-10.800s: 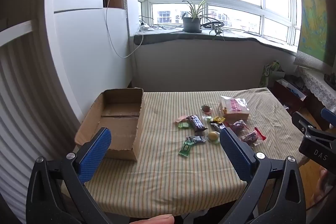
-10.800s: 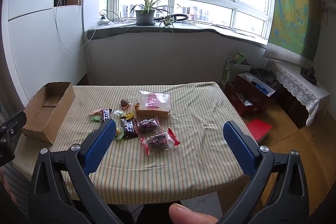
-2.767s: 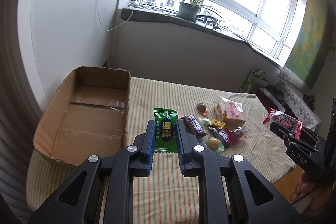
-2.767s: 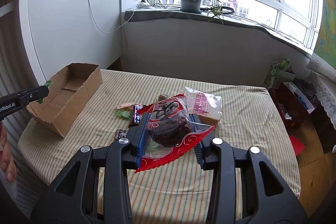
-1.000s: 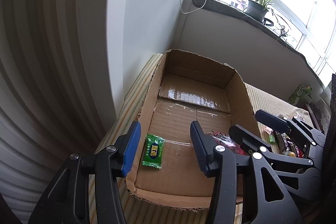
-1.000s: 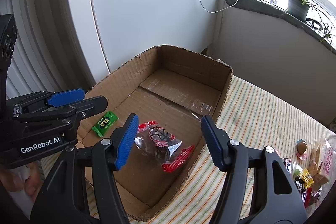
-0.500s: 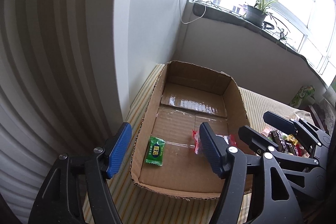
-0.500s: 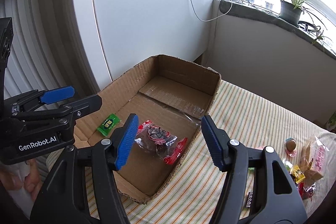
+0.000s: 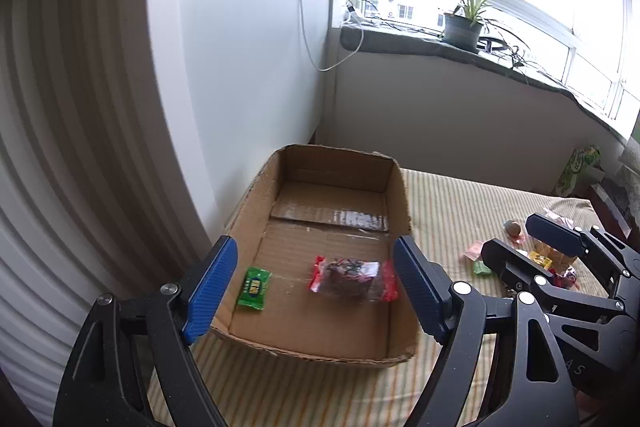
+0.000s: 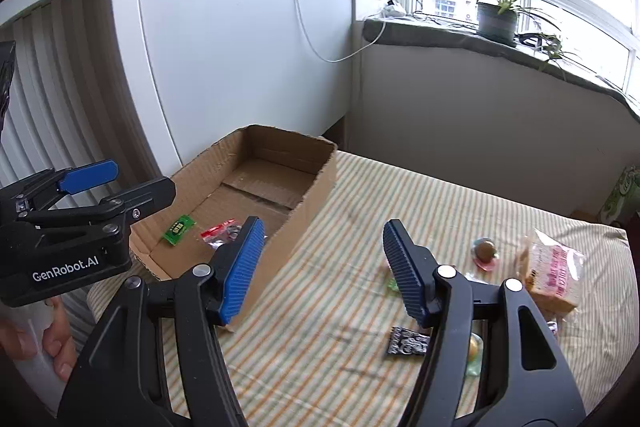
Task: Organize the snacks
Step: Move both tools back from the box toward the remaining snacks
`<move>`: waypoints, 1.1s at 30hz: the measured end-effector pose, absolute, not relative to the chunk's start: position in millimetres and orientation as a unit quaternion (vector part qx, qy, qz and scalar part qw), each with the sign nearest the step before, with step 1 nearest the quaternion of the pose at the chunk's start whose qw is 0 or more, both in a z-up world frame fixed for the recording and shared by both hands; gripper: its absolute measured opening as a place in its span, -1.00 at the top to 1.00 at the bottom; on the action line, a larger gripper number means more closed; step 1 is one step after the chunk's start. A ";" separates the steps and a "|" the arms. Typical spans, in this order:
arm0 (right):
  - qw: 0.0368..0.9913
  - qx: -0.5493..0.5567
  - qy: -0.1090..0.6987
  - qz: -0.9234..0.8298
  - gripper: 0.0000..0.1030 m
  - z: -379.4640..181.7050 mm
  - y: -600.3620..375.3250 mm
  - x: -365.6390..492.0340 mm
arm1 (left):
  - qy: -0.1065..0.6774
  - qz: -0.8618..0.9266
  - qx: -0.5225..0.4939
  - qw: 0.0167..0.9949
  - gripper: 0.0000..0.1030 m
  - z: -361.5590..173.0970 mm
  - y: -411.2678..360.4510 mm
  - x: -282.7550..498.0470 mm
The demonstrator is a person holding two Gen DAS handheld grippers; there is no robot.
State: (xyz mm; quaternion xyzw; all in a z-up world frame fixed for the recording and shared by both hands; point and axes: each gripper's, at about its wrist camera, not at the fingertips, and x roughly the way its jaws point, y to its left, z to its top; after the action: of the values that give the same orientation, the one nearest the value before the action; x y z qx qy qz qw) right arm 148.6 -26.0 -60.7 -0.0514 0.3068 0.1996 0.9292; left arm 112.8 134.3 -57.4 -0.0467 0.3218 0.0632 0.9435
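Snacks in the box (image 9: 276,187): green packet (image 9: 253,286) and red packet (image 9: 354,277).
My left claw (image 9: 314,287) and right claw (image 10: 320,265) gape wide, holding nothing.

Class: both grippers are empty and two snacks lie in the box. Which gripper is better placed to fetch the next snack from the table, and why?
Probably the right gripper: open, it faces the loose snacks on the striped table. The left gripper, also open, faces the cardboard box.
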 end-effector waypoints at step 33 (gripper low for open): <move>0.957 0.015 0.277 0.089 -0.26 -39.3 -197.9 83.7 | 0.286 -0.013 0.037 0.958 -0.58 -16.6 -27.4 83.1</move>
State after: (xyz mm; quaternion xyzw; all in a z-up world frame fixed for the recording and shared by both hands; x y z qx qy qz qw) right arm 83.7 -197.9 -39.3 0.0145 0.2769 0.0888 0.9567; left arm 83.1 -27.4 -16.6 0.0370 0.2857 -0.0133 0.9575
